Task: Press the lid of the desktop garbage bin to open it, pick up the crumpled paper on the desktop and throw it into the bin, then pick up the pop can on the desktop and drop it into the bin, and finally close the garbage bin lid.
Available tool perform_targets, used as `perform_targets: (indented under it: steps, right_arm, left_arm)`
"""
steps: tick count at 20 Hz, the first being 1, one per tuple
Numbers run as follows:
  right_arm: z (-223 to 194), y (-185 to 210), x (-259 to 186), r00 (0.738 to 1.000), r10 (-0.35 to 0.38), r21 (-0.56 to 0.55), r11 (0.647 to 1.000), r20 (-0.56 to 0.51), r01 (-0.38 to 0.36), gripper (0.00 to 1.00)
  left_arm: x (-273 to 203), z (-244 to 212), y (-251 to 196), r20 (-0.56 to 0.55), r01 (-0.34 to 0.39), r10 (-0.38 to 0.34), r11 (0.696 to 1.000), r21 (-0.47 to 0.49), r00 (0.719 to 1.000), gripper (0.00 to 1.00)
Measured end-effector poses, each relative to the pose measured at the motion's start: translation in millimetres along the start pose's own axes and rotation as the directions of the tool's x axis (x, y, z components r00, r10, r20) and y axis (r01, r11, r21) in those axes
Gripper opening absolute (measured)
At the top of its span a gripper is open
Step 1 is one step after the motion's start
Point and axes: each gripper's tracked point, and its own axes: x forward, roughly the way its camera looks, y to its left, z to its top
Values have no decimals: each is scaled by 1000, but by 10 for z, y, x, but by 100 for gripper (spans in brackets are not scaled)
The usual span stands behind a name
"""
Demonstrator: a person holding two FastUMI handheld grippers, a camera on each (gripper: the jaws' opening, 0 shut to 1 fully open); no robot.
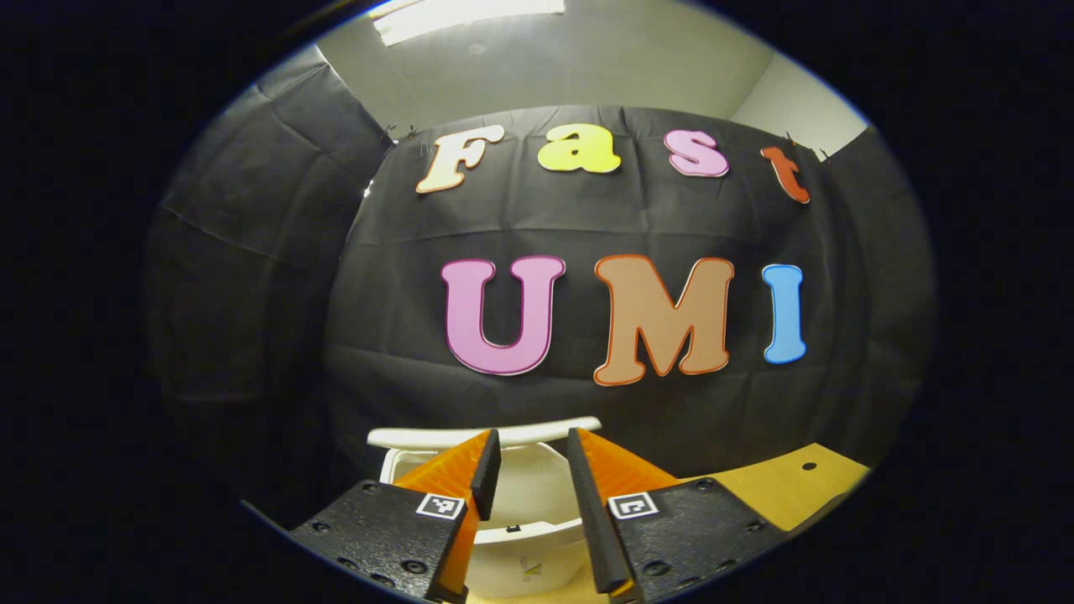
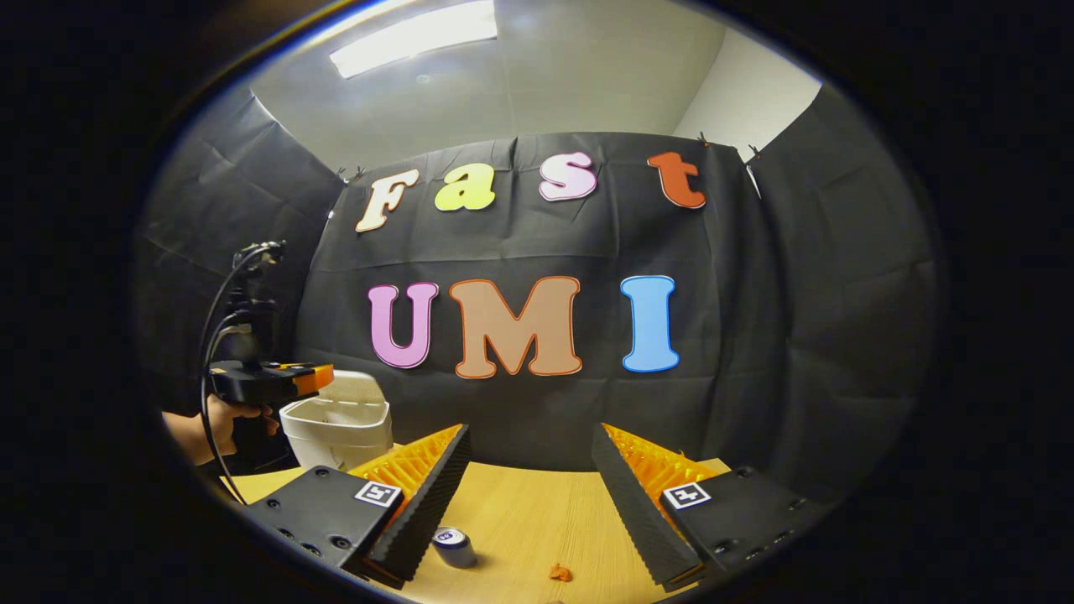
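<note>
Smooth, faintly glossy white plastic bin (image 2: 340, 428); matt pale wood-grain desktop (image 2: 537, 512); creased matt black cloth wall (image 2: 797, 335); shiny metal pop can (image 2: 454, 546).

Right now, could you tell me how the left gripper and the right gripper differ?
The left gripper's fingers stand fairly close together; the right gripper's are spread wide. The left gripper is at the open bin, its fingers pointing over the rim; the right gripper hangs over the table, with the can near one finger. Both are open and hold nothing.
</note>
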Motion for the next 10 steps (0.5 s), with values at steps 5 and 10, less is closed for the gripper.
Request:
perform_targets:
  steps: [5, 10]
  right_arm:
    - [-85, -28, 89, 999, 4, 41, 999, -32, -3, 100]
    - [-375, -133, 270, 995, -8, 76, 997, -98, 16, 97]
  left_arm:
    - [-448, 267, -144, 61, 32, -32, 999, -3, 998, 88]
    - [-874, 331, -291, 76, 59, -59, 998, -8, 995, 92]
